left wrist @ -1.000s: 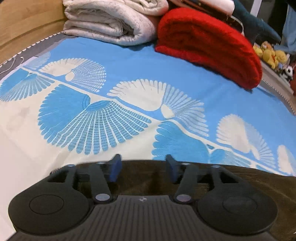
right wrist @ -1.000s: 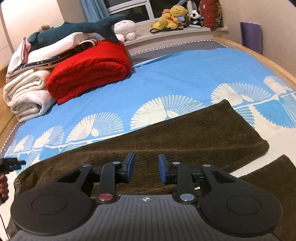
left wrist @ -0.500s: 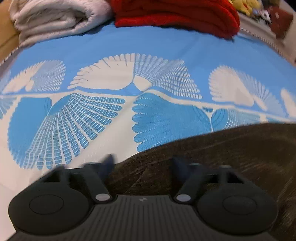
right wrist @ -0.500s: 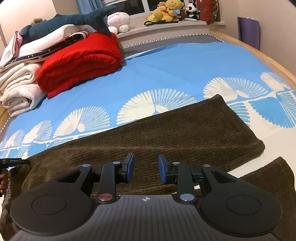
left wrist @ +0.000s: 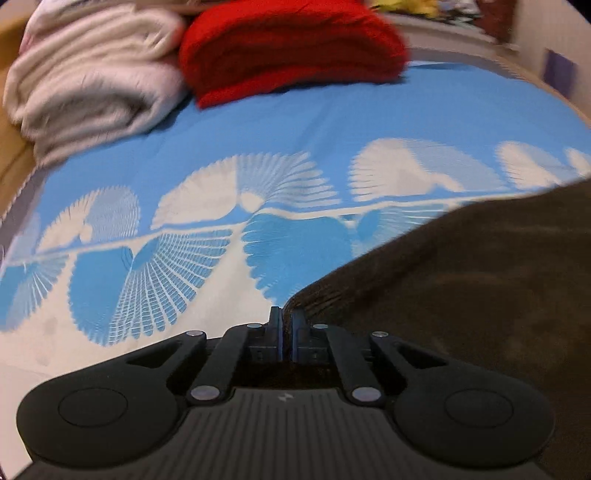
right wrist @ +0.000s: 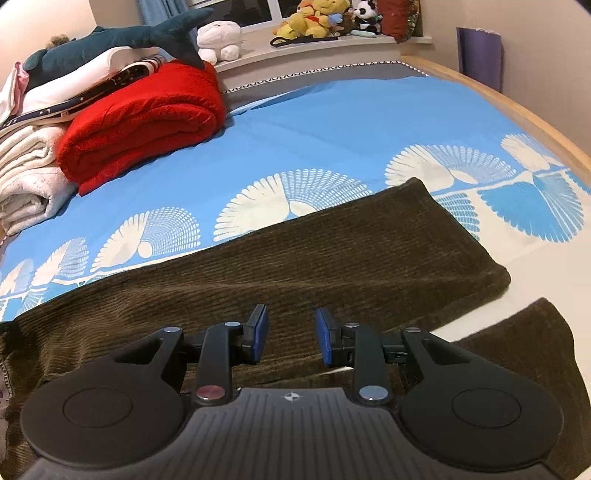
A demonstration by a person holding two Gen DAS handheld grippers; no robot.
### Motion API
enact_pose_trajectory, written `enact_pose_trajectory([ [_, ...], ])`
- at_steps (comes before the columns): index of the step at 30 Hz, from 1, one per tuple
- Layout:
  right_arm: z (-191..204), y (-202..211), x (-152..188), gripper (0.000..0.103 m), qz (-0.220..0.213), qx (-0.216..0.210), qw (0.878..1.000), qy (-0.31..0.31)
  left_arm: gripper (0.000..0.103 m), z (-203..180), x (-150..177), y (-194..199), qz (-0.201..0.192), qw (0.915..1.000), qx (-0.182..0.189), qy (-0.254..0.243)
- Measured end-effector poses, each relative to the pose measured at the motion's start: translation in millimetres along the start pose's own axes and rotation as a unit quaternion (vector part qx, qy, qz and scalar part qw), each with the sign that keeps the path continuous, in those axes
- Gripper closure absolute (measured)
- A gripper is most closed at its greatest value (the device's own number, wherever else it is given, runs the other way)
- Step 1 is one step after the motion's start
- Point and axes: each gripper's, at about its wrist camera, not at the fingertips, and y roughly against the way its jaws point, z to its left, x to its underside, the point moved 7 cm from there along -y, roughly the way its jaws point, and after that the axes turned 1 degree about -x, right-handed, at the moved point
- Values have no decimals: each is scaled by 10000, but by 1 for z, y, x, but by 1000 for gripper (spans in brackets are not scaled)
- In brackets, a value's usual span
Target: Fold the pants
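Observation:
Dark brown corduroy pants lie spread across the blue and white bedspread, one leg stretched to the right and the other leg's end at the lower right. In the left wrist view the pants fill the right side. My left gripper is shut on a corner edge of the pants. My right gripper is open, hovering just above the pants' middle with nothing between its blue pads.
A folded red blanket and folded white blankets are stacked at the far left of the bed, with a plush shark on top. Stuffed toys sit on the window ledge. The wooden bed frame runs along the right.
My left gripper closed from open onto the pants' corner edge and swung its view rightward. My right gripper stayed open and shifted slightly over the pants.

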Motion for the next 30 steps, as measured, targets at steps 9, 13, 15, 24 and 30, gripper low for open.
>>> enact_pose_trajectory([
  [9,3,31,9,73,-132,-142,9994,-285,99,-57,131,139,291,9855,1371,-960],
  [13,7,41,18,73,-110,-167,9996,-185,82,-27,158,137,600,9863,1536,31],
  [15,5,42,21,73,-66,-160,9996,-222,73,13,163,129,754,9759,1593,1286],
  [24,-10,40,15,72,-197,-269,9941,-1034,42,85,203,78,1773,9067,938,3710],
  [30,-18,27,-8,79,-628,-353,9870,-1435,33,88,192,60,1836,9113,559,3643],
])
